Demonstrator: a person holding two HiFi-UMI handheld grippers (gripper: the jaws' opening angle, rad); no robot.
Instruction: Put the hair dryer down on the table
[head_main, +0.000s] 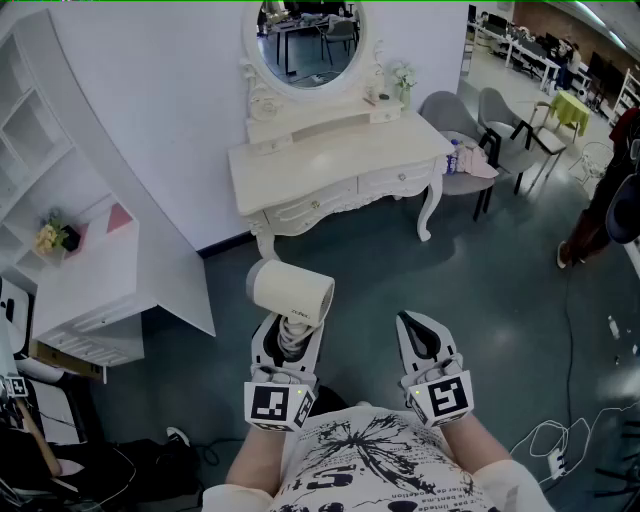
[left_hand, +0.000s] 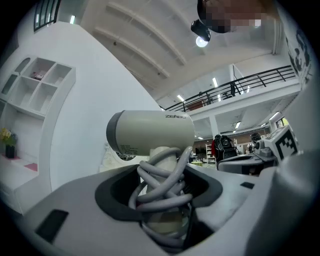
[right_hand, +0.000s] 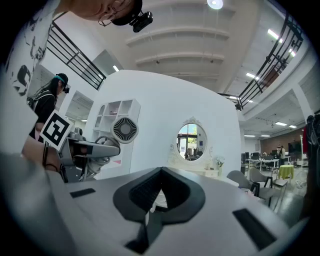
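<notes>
the hair dryer (head_main: 291, 290) is clenched in the left tool (head_main: 291, 338) by its handle (left_hand: 161, 154), with the cord (left_hand: 165, 192) wound round so nothing dangles. it is held above the floor (head_main: 490, 290), well apart from the counter (head_main: 330, 160). the right tool (head_main: 421, 335) is closed, empty.

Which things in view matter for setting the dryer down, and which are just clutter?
Job:
- hair dryer, cord-wrapped handle clamped in the left gripper
- white dressing table

Lying about:
- oval mirror
- grey chairs
- shelf unit
- floor cable
</notes>
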